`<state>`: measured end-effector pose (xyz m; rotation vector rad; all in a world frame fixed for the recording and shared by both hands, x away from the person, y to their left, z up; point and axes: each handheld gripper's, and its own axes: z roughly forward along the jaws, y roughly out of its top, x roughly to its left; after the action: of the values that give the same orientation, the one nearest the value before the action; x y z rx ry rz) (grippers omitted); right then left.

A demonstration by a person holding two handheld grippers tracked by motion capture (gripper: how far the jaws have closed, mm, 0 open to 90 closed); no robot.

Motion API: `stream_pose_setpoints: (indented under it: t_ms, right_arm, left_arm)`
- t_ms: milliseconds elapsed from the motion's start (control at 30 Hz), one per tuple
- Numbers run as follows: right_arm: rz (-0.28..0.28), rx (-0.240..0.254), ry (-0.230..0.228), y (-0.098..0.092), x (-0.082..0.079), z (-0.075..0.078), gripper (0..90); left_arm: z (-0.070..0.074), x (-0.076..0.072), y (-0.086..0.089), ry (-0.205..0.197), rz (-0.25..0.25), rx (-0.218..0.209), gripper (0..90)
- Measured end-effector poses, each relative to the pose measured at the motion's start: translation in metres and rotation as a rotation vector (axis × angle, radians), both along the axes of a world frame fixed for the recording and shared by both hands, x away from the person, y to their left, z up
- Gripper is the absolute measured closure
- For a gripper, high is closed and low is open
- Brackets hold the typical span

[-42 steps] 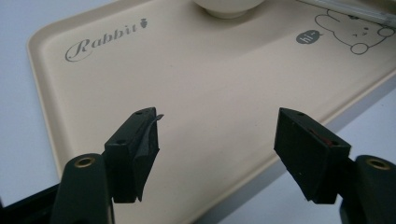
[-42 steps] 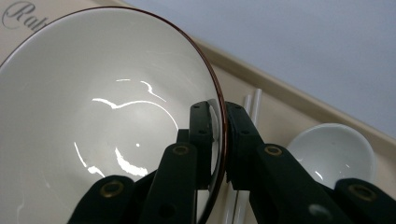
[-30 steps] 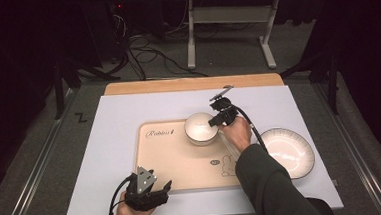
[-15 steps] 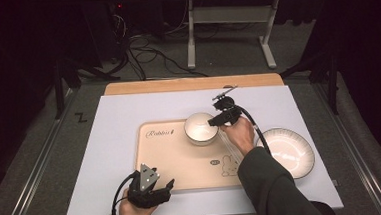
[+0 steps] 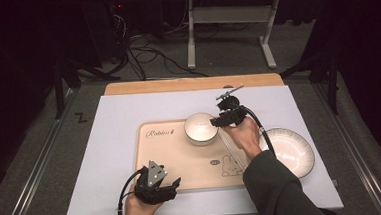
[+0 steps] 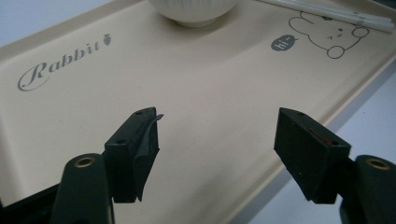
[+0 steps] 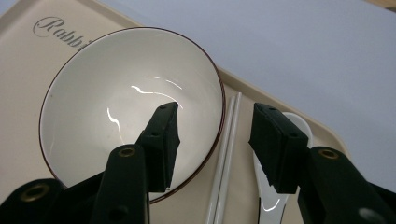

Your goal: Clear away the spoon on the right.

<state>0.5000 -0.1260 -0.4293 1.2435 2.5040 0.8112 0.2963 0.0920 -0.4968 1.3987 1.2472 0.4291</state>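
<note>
A white bowl (image 5: pixel 201 128) with a dark rim stands upright on the far part of a beige tray (image 5: pixel 169 161) printed with "Rabbit" and a small rabbit drawing; the bowl holds nothing, its glossy inside bare in the right gripper view. Just beside the bowl, on the tray, lie a pair of white chopsticks (image 7: pixel 225 158) side by side, and next to them a white spoon (image 7: pixel 275 196); both rest flat on the tray floor. The right gripper (image 5: pixel 218 121) hangs over the bowl's rim with its jaws released; they have just been opening, one jaw over the bowl's inside, the other over the chopsticks, and no pad presses on anything. The left gripper (image 5: pixel 172 184) sits at the tray's near edge, jaws spread wide over bare tray. An empty white plate (image 5: pixel 289 151) lies on the table (image 5: pixel 114 117) to the right of the tray, apart from it.
</note>
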Motion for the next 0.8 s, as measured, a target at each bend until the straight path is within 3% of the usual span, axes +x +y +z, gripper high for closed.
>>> stream_pose_setpoints:
  t_ms: [367, 800]
  right_arm:
    - [-0.021, 0.034, -0.032, -0.009, -0.018, 0.012, 48.9]
    - [-0.022, 0.029, -0.071, -0.014, -0.042, 0.021, 47.1]
  left_arm:
    - [0.001, 0.006, -0.007, -0.001, -0.041, 0.004, 30.9]
    - [0.0, 0.011, -0.015, 0.001, -0.078, 0.001, 30.9]
